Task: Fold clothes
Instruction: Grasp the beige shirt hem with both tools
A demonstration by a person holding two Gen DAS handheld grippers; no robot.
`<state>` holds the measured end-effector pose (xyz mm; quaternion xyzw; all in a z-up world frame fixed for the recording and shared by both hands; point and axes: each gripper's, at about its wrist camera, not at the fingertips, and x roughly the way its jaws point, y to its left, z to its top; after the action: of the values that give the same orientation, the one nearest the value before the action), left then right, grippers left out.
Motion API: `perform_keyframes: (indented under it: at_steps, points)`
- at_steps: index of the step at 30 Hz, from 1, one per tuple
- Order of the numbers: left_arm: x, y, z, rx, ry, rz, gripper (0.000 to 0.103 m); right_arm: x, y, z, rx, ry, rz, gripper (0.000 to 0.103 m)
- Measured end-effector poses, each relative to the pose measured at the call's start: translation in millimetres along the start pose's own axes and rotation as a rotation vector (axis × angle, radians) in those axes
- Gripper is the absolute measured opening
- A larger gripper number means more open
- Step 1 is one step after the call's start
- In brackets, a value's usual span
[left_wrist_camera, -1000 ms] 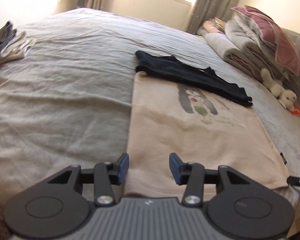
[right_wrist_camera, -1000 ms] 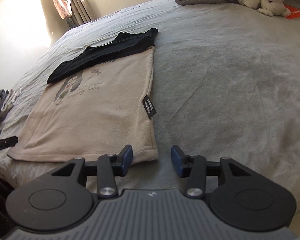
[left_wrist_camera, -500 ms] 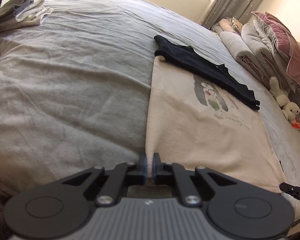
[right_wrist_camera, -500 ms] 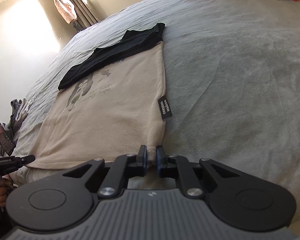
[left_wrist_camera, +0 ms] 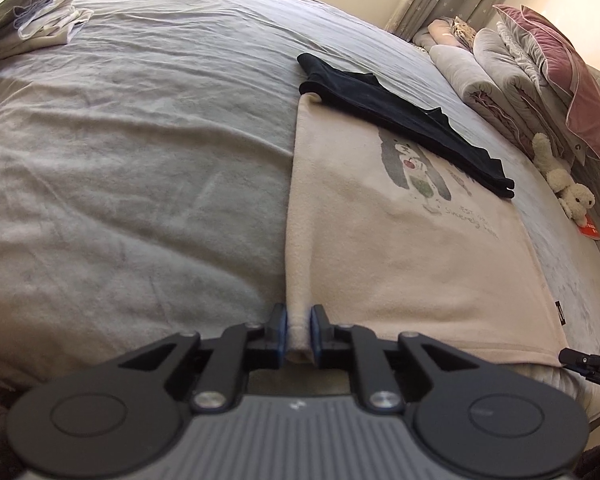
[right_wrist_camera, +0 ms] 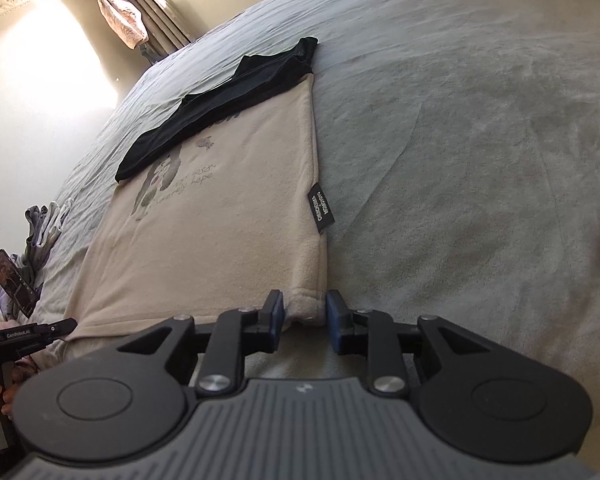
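The beige garment (left_wrist_camera: 400, 248), printed with a cartoon figure, lies flat on the grey bedspread (left_wrist_camera: 140, 180), its dark upper part (left_wrist_camera: 400, 120) folded across the far end. The left gripper (left_wrist_camera: 299, 334) has the near left corner bunched between its blue pads, which press the cloth while the jaws are easing apart. The right gripper (right_wrist_camera: 305, 316) sits at the near right corner; its jaws are opening, the hem between them with the pads standing off it. A black label (right_wrist_camera: 321, 211) sticks out from the right edge. A stuffed toy (left_wrist_camera: 568, 184) lies by folded bedding (left_wrist_camera: 500, 80)
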<state>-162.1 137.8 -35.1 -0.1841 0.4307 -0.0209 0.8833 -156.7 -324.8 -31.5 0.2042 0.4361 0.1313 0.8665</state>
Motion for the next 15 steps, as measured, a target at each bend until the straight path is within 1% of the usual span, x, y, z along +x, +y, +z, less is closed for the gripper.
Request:
perform_keyframes:
  at_steps: [4,5,6,7,11,15]
  points:
    - [0.5,-1.9,-0.3,0.012,0.0,0.0,0.012,-0.3,2.6,-0.9,-0.021,-0.003,-0.009,0.027]
    - [0.4,-2.3,-0.5,0.013,-0.002,-0.003,0.01,-0.3,3.3,-0.8,-0.029,-0.004,-0.014,0.025]
    - [0.3,-2.8,-0.7,0.014,-0.003,-0.005,0.008,-0.3,3.9,-0.8,-0.036,-0.005,-0.018,0.02]
    - [0.0,-2.8,-0.9,0.012,-0.006,-0.005,0.007,-0.2,4.3,-0.7,-0.041,-0.005,-0.015,0.017]
    - [-3.0,-0.6,0.2,-0.01,-0.023,-0.017,0.007,-4.1,3.6,1.3,-0.032,-0.02,0.003,0.015]
    - [-6.8,2.5,3.3,-0.051,-0.041,-0.046,0.007,-7.8,2.6,3.5,-0.016,-0.035,0.021,0.015]
